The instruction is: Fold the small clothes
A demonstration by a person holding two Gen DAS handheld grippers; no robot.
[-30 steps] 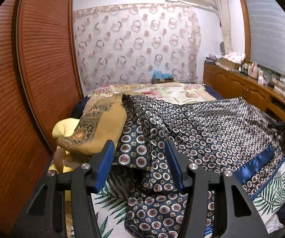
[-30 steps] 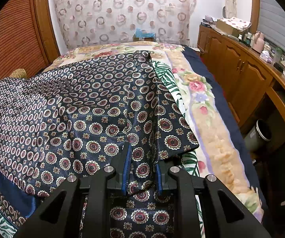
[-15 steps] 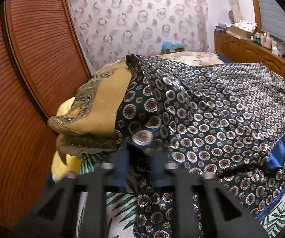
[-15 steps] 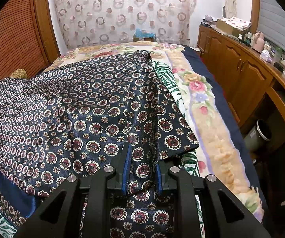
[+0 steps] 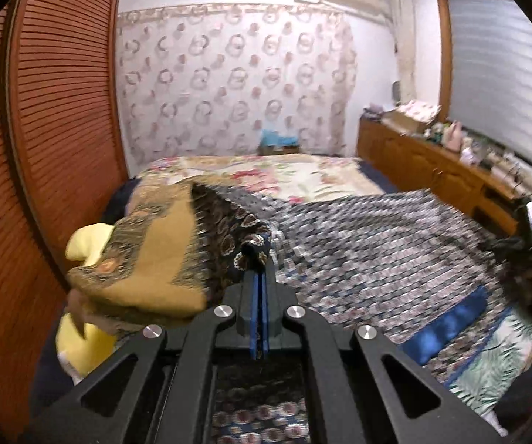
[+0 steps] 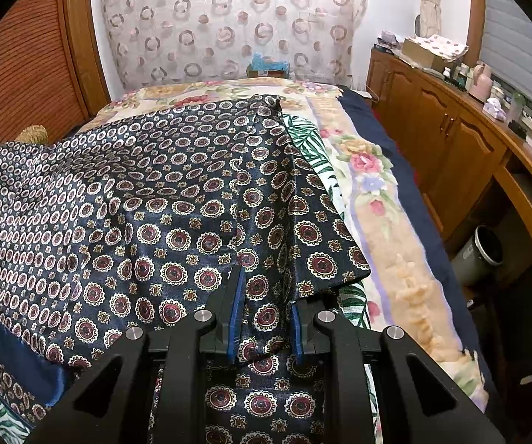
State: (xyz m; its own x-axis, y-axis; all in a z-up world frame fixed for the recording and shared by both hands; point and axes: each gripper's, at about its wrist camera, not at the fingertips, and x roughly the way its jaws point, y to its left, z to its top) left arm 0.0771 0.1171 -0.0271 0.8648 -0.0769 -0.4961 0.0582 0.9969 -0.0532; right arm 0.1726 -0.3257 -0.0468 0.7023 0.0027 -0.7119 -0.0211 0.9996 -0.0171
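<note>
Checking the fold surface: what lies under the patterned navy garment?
A palm-leaf print cloth shows at the navy garment edge, over the floral blanket. The rest underneath is covered.

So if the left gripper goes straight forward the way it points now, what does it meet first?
The left gripper is already shut on a bunched edge of the navy patterned cloth, so more of that cloth comes first. Just left lies the mustard folded cloth; depth is unclear.

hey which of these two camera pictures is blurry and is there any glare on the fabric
Left wrist view: motion blur smears the patterned cloth and the bed, while the left gripper itself stays sharp, pinched on a fold. Right wrist view: crisp all over, with soft sheen on the satin cloth just ahead of the right gripper. Both views bend straight lines at the edges, fisheye style.
</note>
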